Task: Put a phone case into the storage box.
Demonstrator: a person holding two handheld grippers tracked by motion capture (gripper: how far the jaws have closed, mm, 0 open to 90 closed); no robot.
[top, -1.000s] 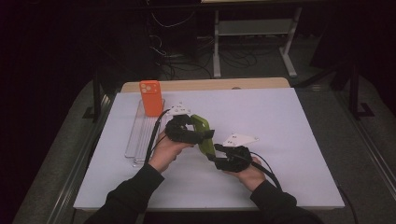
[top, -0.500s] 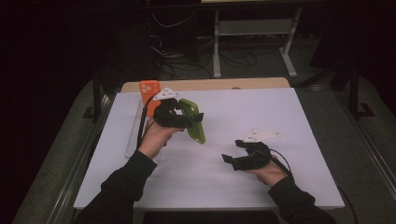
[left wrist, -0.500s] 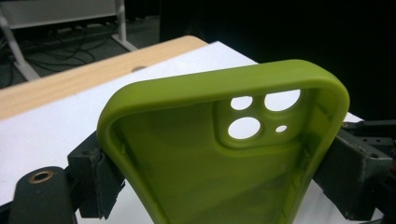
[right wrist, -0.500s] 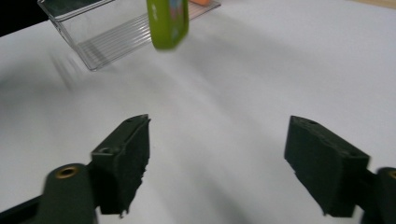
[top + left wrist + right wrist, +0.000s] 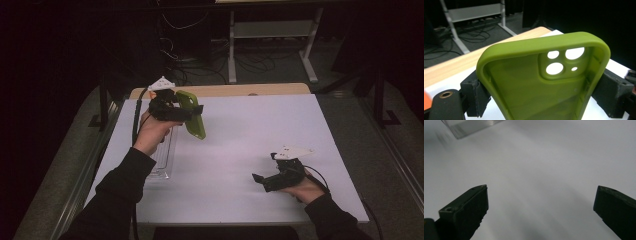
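Note:
A green phone case (image 5: 196, 124) hangs in the air over the table's far left, tilted, with my left gripper (image 5: 187, 111) shut across its sides. In the left gripper view the case's (image 5: 524, 87) hollow inside and camera cut-outs face me, and the left gripper (image 5: 544, 96) has a black jaw pressed on each long edge. My right gripper (image 5: 265, 168) rests low at the near right of the white table (image 5: 260, 125), its jaws spread wide. In its own view the right gripper (image 5: 541, 202) has nothing but bare table between the jaws.
A clear plastic tray (image 5: 166, 150) lies along the table's left side below my left hand; its corner (image 5: 469, 126) shows far off in the right gripper view. A strip of wood (image 5: 250, 90) borders the far edge. Cables and a shelf stand beyond.
The right gripper has let go of the green case and drawn back to the near right, open. The left gripper has carried the case up and toward the far left.

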